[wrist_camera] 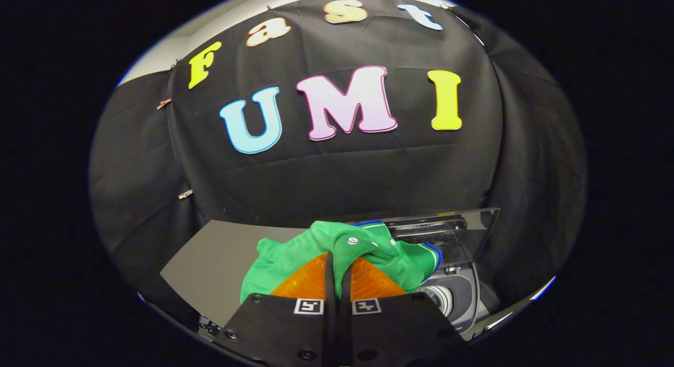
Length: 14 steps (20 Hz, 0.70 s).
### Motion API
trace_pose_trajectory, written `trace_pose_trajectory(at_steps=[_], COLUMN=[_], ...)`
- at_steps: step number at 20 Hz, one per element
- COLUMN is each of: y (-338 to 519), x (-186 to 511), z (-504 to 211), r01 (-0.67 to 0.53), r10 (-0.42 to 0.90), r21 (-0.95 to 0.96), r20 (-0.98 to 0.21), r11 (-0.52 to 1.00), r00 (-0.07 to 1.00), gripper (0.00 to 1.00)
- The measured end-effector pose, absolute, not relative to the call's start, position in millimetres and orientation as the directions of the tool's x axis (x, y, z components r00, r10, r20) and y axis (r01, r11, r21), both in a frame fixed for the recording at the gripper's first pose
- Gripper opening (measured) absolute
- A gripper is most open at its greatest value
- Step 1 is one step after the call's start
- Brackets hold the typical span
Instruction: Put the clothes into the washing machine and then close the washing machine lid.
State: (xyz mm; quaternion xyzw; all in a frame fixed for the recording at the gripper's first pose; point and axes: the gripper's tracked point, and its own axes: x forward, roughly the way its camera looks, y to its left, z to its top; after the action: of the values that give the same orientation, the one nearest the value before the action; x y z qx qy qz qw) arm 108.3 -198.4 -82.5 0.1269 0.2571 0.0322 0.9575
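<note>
**Garment clamped, held above washer opening**

Lower centre of frame: gripper (337,269) closed on green garment (337,251), both fingers pinching a fold between them, almost no gap left. Square coded markers on the finger bases; patterns only, no readable text.

Just ahead of fingertips: cloth bunched and draped to both sides, a white button near the top of the fold, blue-and-white trim along the upper right hem. No brand tag legible on the fabric.

Lower right, beyond and below the cloth: washing machine (463,298), drum opening (439,298) partly in sight under the hanging hem. Lid (447,232) raised, standing open behind the garment toward centre right. Grey table (210,261) at lower left.

Far: black cloth wall across upper frame.

Risks, judged from this pose:
- Bulk of cloth hangs left of the opening; release here likely to leave a sleeve on the rim or table.
- Trailing fabric over the rim likely to block lid closing.
- Thin fold in the pinch; possible slip during carry.
- Open lid close behind; possible snag of hem.

No writing readable on the machine.
</note>
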Motion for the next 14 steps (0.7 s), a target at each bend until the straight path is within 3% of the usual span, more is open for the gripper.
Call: trace_pose_trajectory(at_steps=[7, 14], y=[-265, -315], x=[119, 135], z=[-86, -166], r01=[0.025, 0.008], r10=[0.103, 0.160], r21=[0.254, 0.279], r20=[-0.480, -0.572], r11=[0.967, 0.960], r00=[0.871, 0.805], gripper=[0.05, 0.05])
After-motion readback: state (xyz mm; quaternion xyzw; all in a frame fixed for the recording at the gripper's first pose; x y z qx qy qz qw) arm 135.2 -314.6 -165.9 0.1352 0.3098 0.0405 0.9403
